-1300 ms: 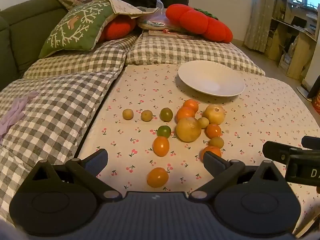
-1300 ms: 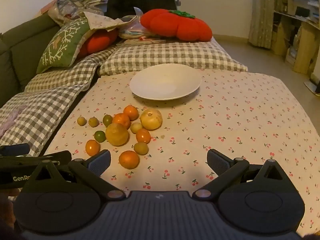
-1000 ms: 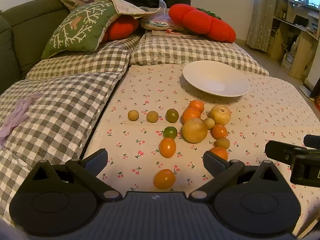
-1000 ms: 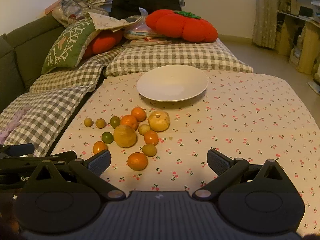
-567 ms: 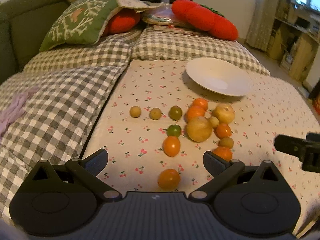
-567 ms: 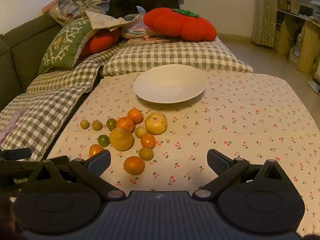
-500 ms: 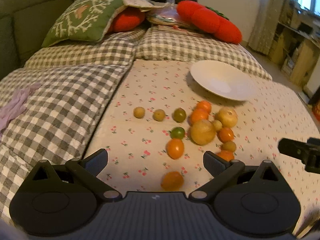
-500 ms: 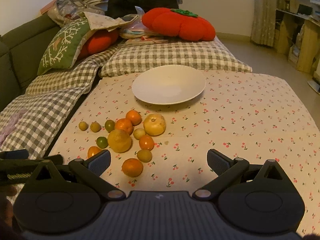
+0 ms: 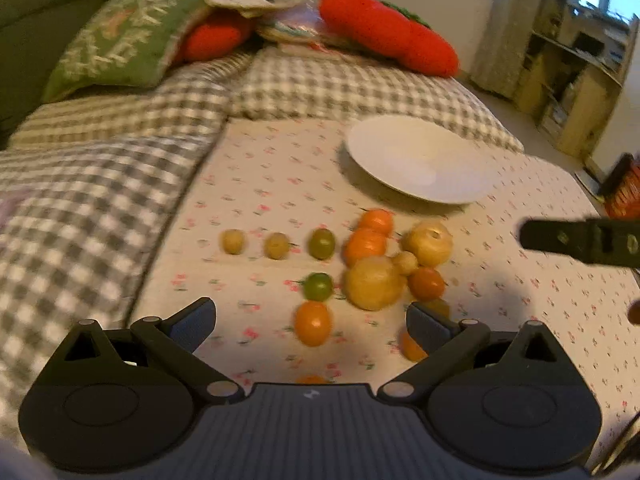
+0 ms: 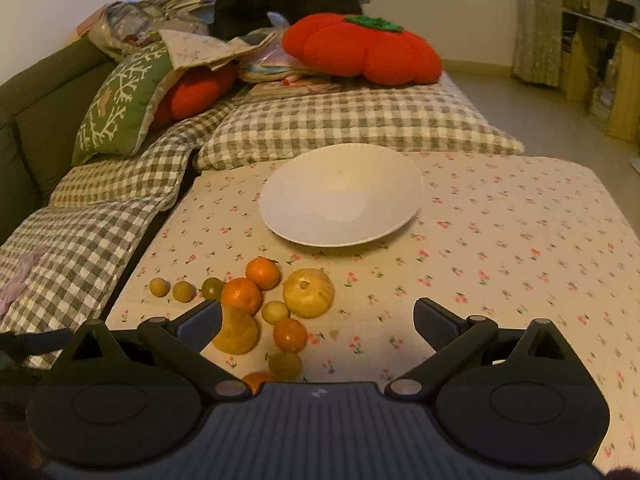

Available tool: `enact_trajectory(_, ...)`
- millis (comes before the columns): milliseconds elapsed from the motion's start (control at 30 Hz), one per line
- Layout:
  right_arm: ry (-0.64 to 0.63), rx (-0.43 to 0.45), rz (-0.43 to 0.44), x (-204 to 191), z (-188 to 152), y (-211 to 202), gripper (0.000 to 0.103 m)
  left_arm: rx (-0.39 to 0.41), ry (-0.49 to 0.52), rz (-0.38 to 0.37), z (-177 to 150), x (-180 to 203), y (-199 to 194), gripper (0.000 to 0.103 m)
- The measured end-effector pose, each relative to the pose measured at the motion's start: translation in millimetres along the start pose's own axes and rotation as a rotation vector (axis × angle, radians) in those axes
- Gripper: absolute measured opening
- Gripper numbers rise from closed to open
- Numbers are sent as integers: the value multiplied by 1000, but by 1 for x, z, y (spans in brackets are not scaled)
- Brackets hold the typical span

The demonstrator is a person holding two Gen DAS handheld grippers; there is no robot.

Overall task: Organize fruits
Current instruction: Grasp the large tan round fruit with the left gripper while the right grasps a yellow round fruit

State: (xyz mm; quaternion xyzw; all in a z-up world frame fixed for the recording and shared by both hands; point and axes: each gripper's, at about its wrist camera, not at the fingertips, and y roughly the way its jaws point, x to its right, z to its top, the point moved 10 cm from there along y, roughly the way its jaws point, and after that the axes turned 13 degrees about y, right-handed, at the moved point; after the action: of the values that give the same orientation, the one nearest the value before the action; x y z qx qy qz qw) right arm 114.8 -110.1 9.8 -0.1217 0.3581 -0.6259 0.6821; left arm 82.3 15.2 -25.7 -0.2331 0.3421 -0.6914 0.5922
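Scattered fruits [image 10: 276, 312] on the cherry-print cloth [image 10: 500, 248], just on the near side of the white plate [image 10: 340, 196]. Left gripper [image 9: 311, 318] spread wide above the nearest orange tomato [image 9: 313, 322], gripping nothing. Right gripper [image 10: 318, 316] likewise wide open over the cluster, holding nothing.

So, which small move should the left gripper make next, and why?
Probably lower the left gripper onto the orange tomato just ahead. Its jaws are open and empty, that fruit lies between the fingertips in the left wrist view, and the white plate holds nothing, with all fruit on the cloth.
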Motion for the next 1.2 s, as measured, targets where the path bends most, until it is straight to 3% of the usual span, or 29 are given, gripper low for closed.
enact_trajectory(167,1,-44,40,-4,6,23,93,-17,41,-48,9,20,29,97)
enact_trajectory(467,67,-229,62,7,-10,69,77,-53,58,-89,19,30,71,93)
enact_trajectory(633,61,-250,73,12,-12,79,74,-59,51,-100,14,27,82,78)
enact_trajectory(900,39,-280,61,14,-16,97,69,-25,120,-108,20,36,89,69)
enact_trajectory(1200,18,-295,51,12,-17,117,57,7,170,-89,26,37,96,55)
